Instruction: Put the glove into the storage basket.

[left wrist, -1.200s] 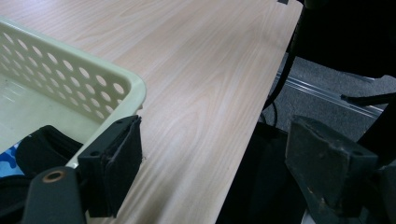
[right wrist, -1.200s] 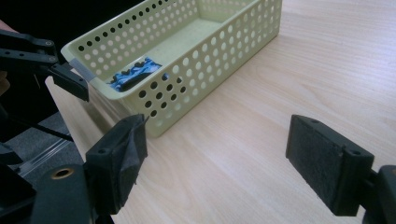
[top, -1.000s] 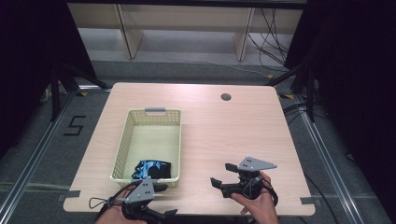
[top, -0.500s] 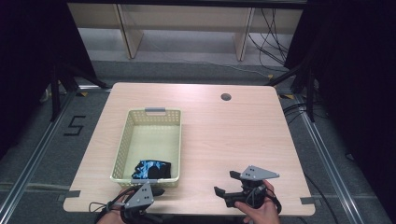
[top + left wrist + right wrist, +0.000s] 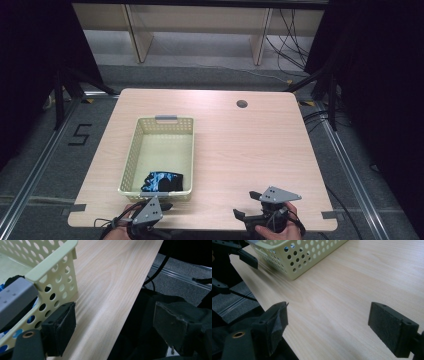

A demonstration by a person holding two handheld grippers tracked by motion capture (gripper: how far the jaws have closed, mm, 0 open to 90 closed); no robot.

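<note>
I see my left gripper (image 5: 159,210) and right gripper (image 5: 248,205) with jaws spread, empty, just before the yellow basket (image 5: 131,155); the black-and-blue cloth (image 5: 162,181) lies in its near end. A floor mark (image 5: 80,135) left of the basket reads "5".

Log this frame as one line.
left gripper: open, empty, by basket | right gripper: open, empty, over table | cloth: in basket

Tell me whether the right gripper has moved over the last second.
Yes. The right gripper has drawn back toward the table's near edge, farther from the basket, jaws open.
</note>
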